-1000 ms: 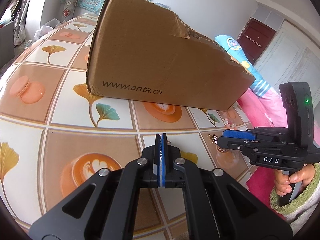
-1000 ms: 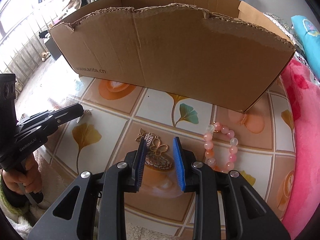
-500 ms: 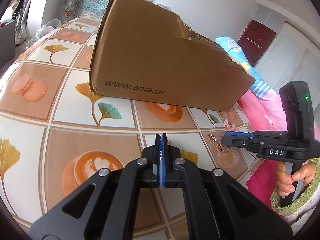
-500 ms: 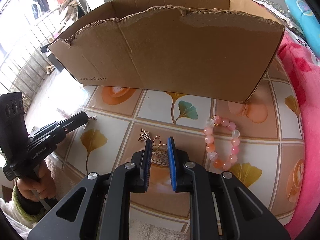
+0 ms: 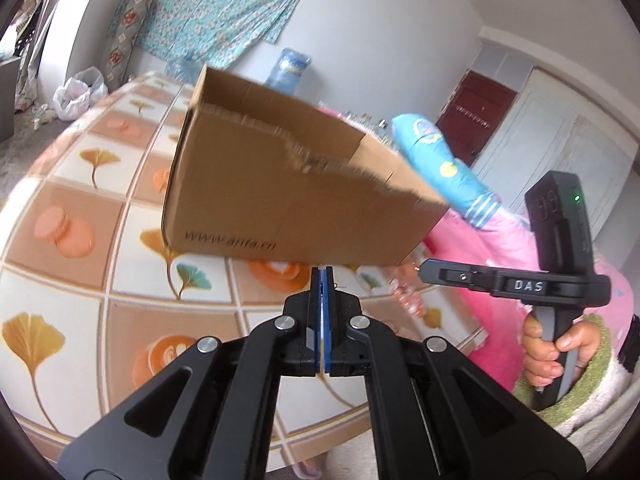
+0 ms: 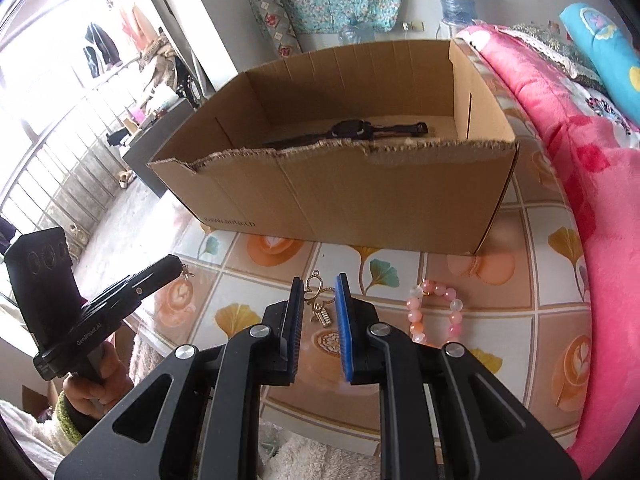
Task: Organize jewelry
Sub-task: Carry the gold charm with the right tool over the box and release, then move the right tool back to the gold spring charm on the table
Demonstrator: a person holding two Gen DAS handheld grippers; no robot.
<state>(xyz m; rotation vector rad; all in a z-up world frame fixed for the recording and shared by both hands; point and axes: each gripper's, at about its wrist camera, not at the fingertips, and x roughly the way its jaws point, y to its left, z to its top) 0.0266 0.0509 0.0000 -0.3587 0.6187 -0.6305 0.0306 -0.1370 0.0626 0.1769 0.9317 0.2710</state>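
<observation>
1. risk, right side: the right tongs [image 6: 319,280] hold the gold butterfly charm [image 6: 318,304] only by its edges, at the pad tips. the charm is thin and openwork, so a slight relaxing of the squeeze, or a jolt on the way over the torn front wall of the cardboard box [image 6: 360,200], would likely drop it onto the bench [image 6: 520,240].
2. risk, left side: the small gold piece [image 6: 186,272] hangs free from the tip of the left tongs [image 5: 322,280]. judged from its size, it could swing, catch on the ragged cardboard edge and pull out.
3. risk, release: both tongs are loaded. if both go to the box together, they may collide over the opening. a black watch [image 6: 348,130] already lies against the far wall inside; a charm dropped on it may tangle with the strap.
4. left tongs: pads pressed fully together, no gap visible. they pinch the small gold piece at the very tip; what kind of piece it is cannot be told.
5. right tongs: pads a narrow gap apart, the gap bridged by the charm. this reads as a grip on the charm, above the bench near its front edge.
6. remaining item: the pink bead bracelet [image 6: 434,308] lies on the bench, untouched, towards the right edge, in front of the box's right front corner.
</observation>
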